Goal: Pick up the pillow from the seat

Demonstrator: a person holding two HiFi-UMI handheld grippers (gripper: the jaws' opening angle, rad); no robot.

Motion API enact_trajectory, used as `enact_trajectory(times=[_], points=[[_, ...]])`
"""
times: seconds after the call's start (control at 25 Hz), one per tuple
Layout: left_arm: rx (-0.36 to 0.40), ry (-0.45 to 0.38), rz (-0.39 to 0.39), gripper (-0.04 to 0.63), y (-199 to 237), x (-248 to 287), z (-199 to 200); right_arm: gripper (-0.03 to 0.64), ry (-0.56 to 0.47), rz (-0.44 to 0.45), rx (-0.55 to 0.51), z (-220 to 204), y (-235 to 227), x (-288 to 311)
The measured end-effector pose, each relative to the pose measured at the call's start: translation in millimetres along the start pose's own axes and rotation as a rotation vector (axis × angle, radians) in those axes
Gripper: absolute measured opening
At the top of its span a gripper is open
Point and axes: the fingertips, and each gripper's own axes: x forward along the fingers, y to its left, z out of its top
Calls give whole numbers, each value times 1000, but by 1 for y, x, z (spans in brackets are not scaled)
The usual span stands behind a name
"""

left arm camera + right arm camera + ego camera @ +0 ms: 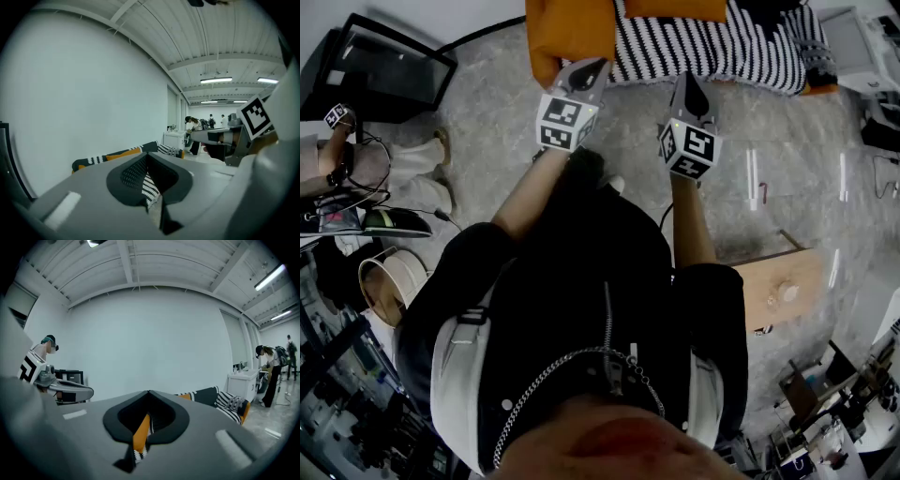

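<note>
A black-and-white striped pillow [712, 47] lies on the orange seat [567, 33] at the top of the head view. Both grippers are held side by side over the grey floor, just short of the seat's front edge and pointing at it. My left gripper [591, 67] is shut with nothing in it, its tip close to the orange edge. My right gripper [687, 82] is also shut and empty, just before the striped pillow. In the left gripper view, stripes [150, 186] show through the window of the closed jaws. The right gripper view shows the striped pillow [229, 404] on the seat at the right.
A black framed screen [389, 70] stands at the left. A wooden box [778, 286] sits on the floor to my right. A white cabinet [243, 383] stands beyond the seat, with people [267, 373] near it. Cables and gear crowd the left edge.
</note>
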Motion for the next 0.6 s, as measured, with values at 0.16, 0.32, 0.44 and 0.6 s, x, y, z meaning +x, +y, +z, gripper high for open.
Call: enact_trajectory(times=[0.16, 0.32, 0.44, 0.6], points=[[0, 8, 4, 11, 8, -7, -6, -2, -57, 39, 51, 1, 10, -1], [-5, 7, 9, 11, 4, -8, -6, 0, -68, 60, 39, 3, 12, -4], [-3, 4, 3, 11, -3, -6, -4, 2, -73, 68, 18, 7, 10, -7], [8, -3, 0, 11, -8, -5, 1, 2, -84, 82, -2, 11, 10, -12]])
